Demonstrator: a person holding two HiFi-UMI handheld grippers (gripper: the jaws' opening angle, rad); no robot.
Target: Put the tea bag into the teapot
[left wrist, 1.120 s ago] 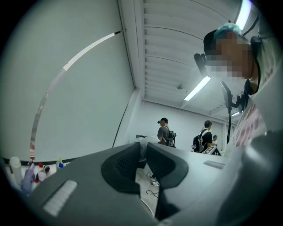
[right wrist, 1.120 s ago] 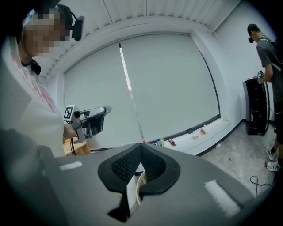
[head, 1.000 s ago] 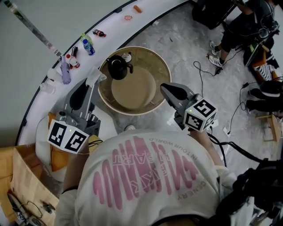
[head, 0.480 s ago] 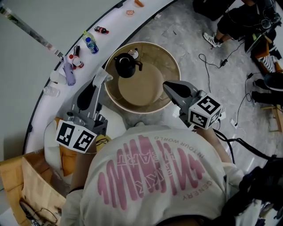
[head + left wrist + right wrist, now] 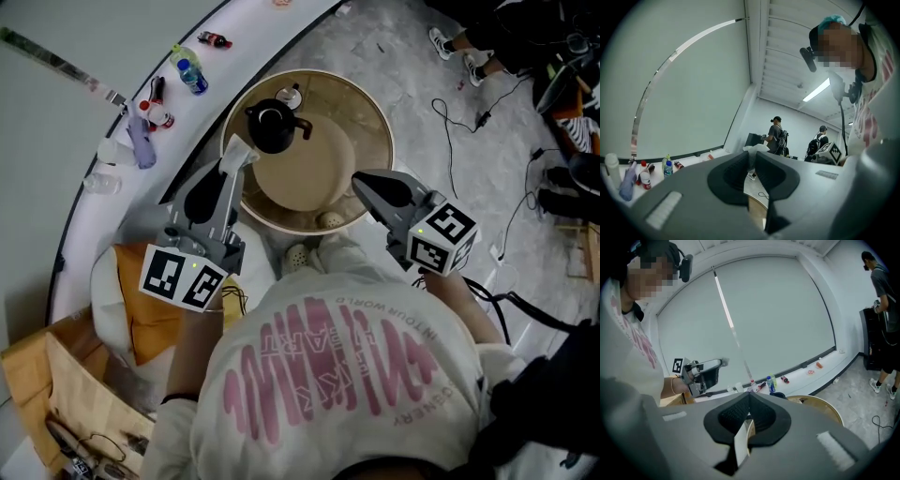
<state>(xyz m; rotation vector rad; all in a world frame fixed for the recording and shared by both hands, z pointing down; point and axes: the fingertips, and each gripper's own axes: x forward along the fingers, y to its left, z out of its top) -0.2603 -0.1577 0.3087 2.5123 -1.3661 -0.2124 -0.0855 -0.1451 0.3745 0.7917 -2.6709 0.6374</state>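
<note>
Your left gripper [image 5: 233,159] has come down and in. Its jaws, unchanged in their pinch on the white tea bag [image 5: 238,148], now reach over the rim of the round table [image 5: 384,122], closer to the black teapot [image 5: 272,127]. Your right gripper [image 5: 366,185] has sunk too, tips pressed on a thin white strip [image 5: 740,444] I can't identify. The drop looks close. Your shirt [image 5: 337,375] print, upside down, shows "WORLD". Labels on the far bottles [image 5: 190,73] are too small to read.
</note>
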